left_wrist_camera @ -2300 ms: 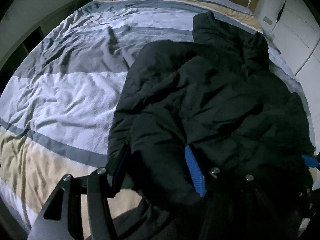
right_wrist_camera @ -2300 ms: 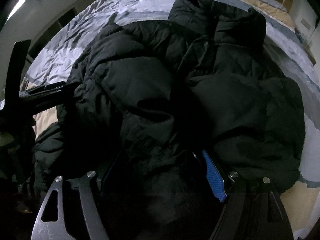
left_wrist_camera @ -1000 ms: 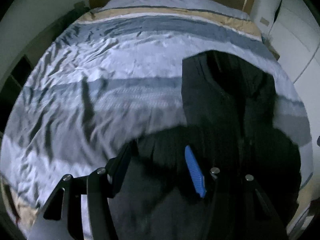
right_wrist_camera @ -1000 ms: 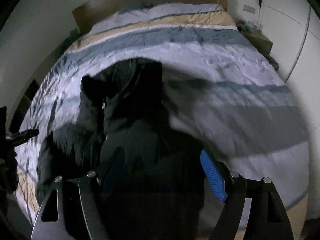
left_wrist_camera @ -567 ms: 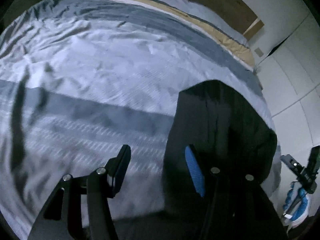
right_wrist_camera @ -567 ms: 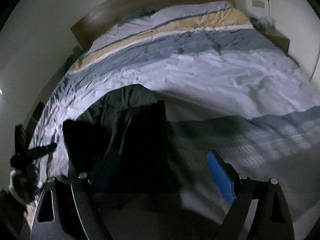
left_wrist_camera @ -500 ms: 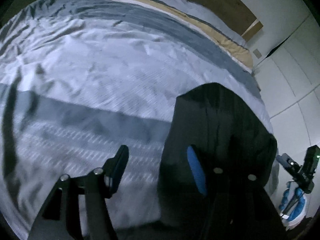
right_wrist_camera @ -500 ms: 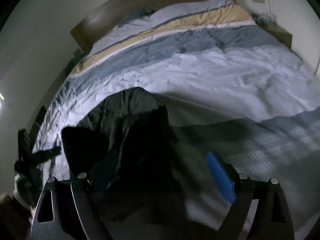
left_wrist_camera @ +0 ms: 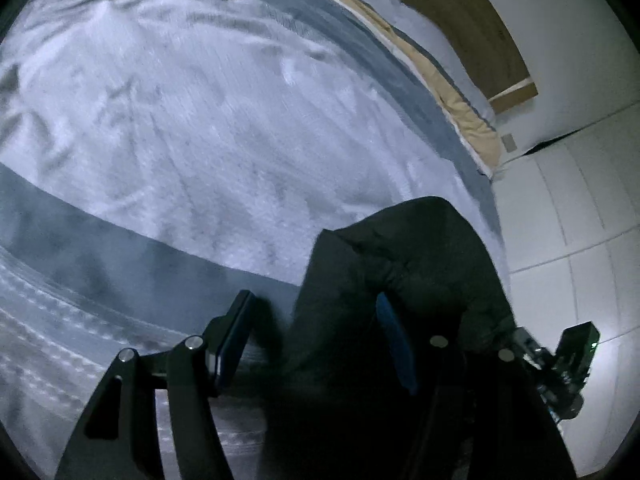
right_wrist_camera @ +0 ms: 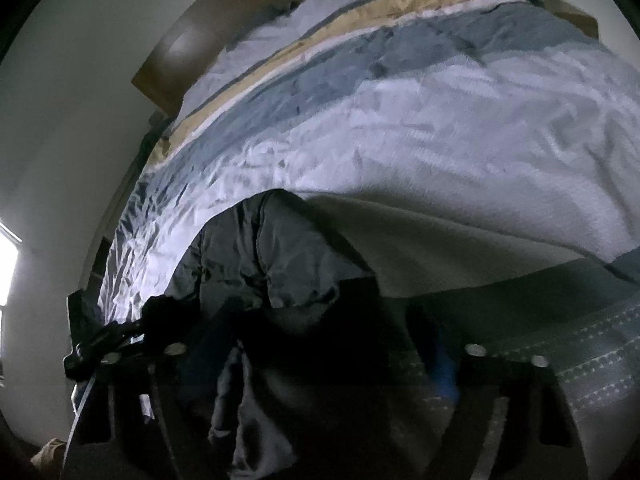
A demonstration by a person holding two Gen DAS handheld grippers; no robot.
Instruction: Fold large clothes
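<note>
Jacket btwn left gripper fingers

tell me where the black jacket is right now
The black jacket lies on the striped bedcover, low and right in the left wrist view near the bed's edge by the white cupboards; the right wrist view shows it bottom centre.

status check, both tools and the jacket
Left tool open, jacket edge between fingers. Right tool closing, jacket between. Bedspread ahead unobstructed.
</note>
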